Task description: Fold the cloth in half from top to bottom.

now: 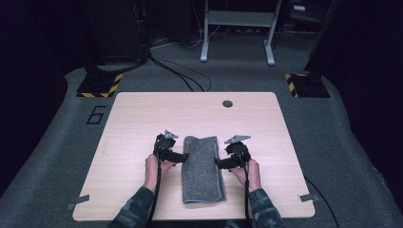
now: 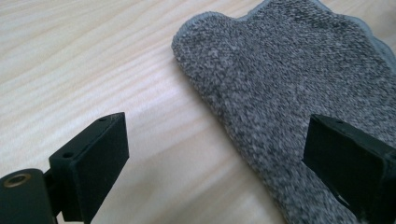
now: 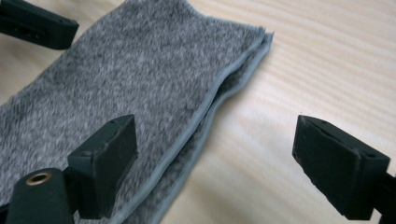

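Folded grey terry towel at frame centre lies between our wide-open left gripper and right gripper, so we should pinch its long edges evenly.

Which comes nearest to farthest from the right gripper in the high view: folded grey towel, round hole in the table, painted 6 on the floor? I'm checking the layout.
1. Folded grey towel, right beside the right gripper.
2. Round hole, near the table's far edge.
3. Painted 6, on the floor far left.

Bright table, dark surroundings, blurred fingers.
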`<state>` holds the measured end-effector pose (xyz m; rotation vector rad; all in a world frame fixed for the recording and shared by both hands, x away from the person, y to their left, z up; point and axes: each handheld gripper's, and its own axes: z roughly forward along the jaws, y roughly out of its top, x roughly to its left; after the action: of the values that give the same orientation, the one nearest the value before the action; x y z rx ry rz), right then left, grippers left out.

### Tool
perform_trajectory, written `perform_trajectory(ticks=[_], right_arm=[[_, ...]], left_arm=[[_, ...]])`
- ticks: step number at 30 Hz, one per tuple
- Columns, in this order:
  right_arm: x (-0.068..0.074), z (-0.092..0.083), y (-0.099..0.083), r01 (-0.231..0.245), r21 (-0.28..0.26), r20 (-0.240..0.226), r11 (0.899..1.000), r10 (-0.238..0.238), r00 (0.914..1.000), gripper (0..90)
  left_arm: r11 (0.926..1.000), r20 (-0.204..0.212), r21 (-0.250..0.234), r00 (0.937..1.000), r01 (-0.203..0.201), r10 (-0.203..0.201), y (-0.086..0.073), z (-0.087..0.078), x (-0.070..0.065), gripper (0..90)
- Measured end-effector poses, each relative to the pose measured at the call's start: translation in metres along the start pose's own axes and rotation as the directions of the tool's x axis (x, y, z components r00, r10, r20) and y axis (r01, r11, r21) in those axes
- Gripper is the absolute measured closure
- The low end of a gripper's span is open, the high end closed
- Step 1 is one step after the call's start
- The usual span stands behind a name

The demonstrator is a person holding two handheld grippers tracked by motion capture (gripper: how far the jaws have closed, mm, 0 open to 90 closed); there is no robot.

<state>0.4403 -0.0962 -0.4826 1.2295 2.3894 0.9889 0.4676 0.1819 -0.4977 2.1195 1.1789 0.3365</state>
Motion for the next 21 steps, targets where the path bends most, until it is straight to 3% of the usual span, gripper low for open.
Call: perform_trajectory(ticks=[7,12,21], right_arm=[[-0.009,0.017,0.022,-0.018,0.013,-0.013,1.0,0.018,0.9998,14.6],[-0.016,0.031,0.034,-0.027,0.022,0.012,0.999,0.027,0.9996,17.5],[-0.031,0.058,0.048,-0.054,0.037,0.055,0.998,0.052,0.9971,28.4]], left_arm=[[0.9999,-0.009,0.017,1.0,0.002,-0.002,0.016,0.01,0.01,8.2],[0.9991,-0.029,0.019,0.9988,0.039,-0.038,0.022,0.021,0.018,10.5],[0.9975,-0.043,0.042,0.9976,0.056,-0.054,0.023,0.035,0.029,15.0]])
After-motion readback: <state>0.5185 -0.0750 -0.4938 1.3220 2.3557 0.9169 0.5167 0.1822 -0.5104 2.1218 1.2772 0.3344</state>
